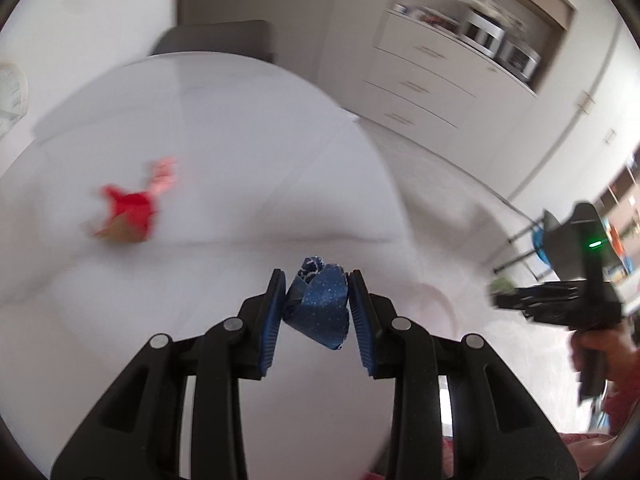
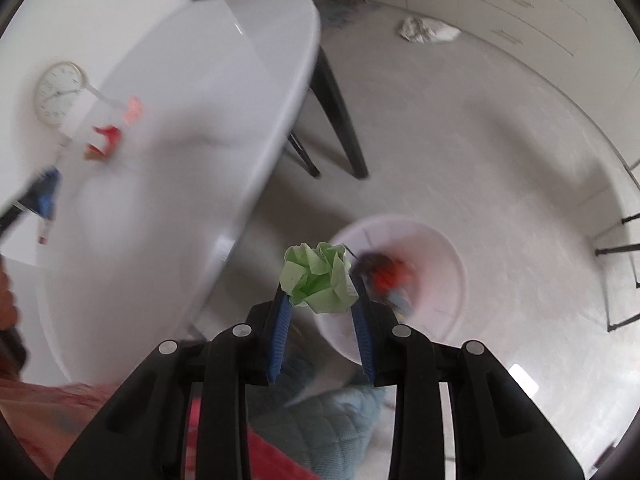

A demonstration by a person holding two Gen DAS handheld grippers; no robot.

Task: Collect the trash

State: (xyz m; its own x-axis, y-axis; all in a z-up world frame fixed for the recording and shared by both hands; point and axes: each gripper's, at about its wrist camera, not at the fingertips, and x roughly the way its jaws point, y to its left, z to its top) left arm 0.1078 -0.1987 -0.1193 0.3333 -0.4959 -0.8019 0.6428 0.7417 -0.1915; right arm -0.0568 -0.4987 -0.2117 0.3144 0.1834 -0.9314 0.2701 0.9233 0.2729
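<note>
My left gripper [image 1: 317,280] is shut on a crumpled blue paper [image 1: 320,304] and holds it above the white table [image 1: 224,152]. A crumpled red paper [image 1: 130,212] and a pink scrap [image 1: 164,176] lie on the table to the left. My right gripper [image 2: 318,286] is shut on a crumpled green paper [image 2: 318,278], off the table's edge and above a white bin [image 2: 436,280] on the floor. The bin holds red and dark scraps [image 2: 384,270]. The red paper also shows in the right wrist view [image 2: 106,140].
A round clock [image 2: 58,92] lies on the table's far side. Black table legs [image 2: 340,120] stand on the grey floor. A white crumpled bag [image 2: 426,30] lies on the floor near drawers [image 1: 420,88]. A grey chair [image 1: 216,40] stands behind the table.
</note>
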